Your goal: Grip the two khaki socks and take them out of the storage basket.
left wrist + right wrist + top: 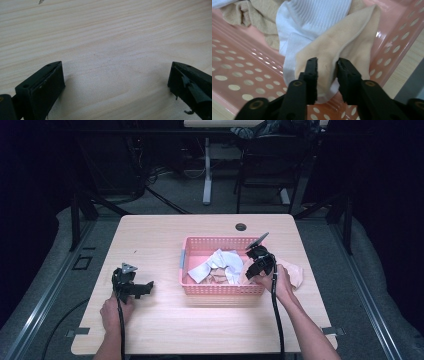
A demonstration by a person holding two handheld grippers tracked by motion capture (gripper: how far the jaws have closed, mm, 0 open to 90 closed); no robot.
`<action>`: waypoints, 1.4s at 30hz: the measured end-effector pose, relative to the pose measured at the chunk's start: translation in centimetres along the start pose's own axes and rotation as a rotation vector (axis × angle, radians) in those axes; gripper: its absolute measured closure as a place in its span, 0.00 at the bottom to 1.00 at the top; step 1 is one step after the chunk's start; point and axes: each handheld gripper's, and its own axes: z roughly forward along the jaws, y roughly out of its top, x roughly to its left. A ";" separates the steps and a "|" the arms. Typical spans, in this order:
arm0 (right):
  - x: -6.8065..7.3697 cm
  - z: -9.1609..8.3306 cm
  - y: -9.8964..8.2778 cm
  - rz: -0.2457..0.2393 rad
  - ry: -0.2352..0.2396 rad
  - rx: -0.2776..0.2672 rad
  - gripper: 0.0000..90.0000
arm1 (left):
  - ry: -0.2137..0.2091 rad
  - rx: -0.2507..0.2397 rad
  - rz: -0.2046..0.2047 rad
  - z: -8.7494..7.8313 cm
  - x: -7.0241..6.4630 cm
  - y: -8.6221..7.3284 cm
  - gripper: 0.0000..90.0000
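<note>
My left tongs [134,289] rest on the bare desk [165,330], jaws spread wide with nothing but wood grain between them, well apart from the pink basket [200,290] off to their right. My right tongs [327,75] sit at that basket's right end, jaws pinched onto a beige sock [332,47], its folded edge squeezed between the pads. A white sock [312,17] lies touching it, just beyond and left of the tips, inside the basket.
</note>
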 end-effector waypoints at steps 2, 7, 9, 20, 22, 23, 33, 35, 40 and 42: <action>-0.1 -0.5 -0.1 -0.003 0.006 -0.018 0.93 | 0.000 0.000 0.000 0.0 0.0 0.0 0.00; -0.3 -1.6 -0.3 -0.019 0.004 -0.075 0.97 | 0.000 0.000 0.000 0.0 0.0 0.0 0.00; -0.4 -2.2 -0.3 -0.027 0.012 -0.099 0.97 | 0.000 0.000 0.000 0.0 0.0 0.0 0.00; -0.2 -5.1 0.0 -0.025 0.059 -0.216 0.98 | 0.000 0.001 0.000 0.0 0.0 0.0 0.00; -0.3 -5.9 0.2 -0.028 0.071 -0.247 0.98 | 0.000 0.001 0.000 0.0 0.0 0.0 0.00; -0.3 -5.9 0.2 -0.028 0.071 -0.247 0.98 | 0.000 0.001 0.000 0.0 0.0 0.0 0.00; -0.1 -8.9 0.5 -0.049 0.070 -0.320 0.98 | 0.000 0.004 0.001 0.0 0.0 0.0 0.00; 0.0 -9.4 0.6 -0.055 0.073 -0.328 0.98 | 0.000 0.004 0.001 0.0 0.0 0.0 0.00; 0.2 -10.4 0.9 -0.079 0.064 -0.346 0.98 | 0.000 0.004 0.001 0.0 0.0 0.0 0.00; 0.3 -10.7 1.0 -0.082 0.059 -0.352 0.98 | 0.000 0.003 0.001 0.0 0.0 0.0 0.00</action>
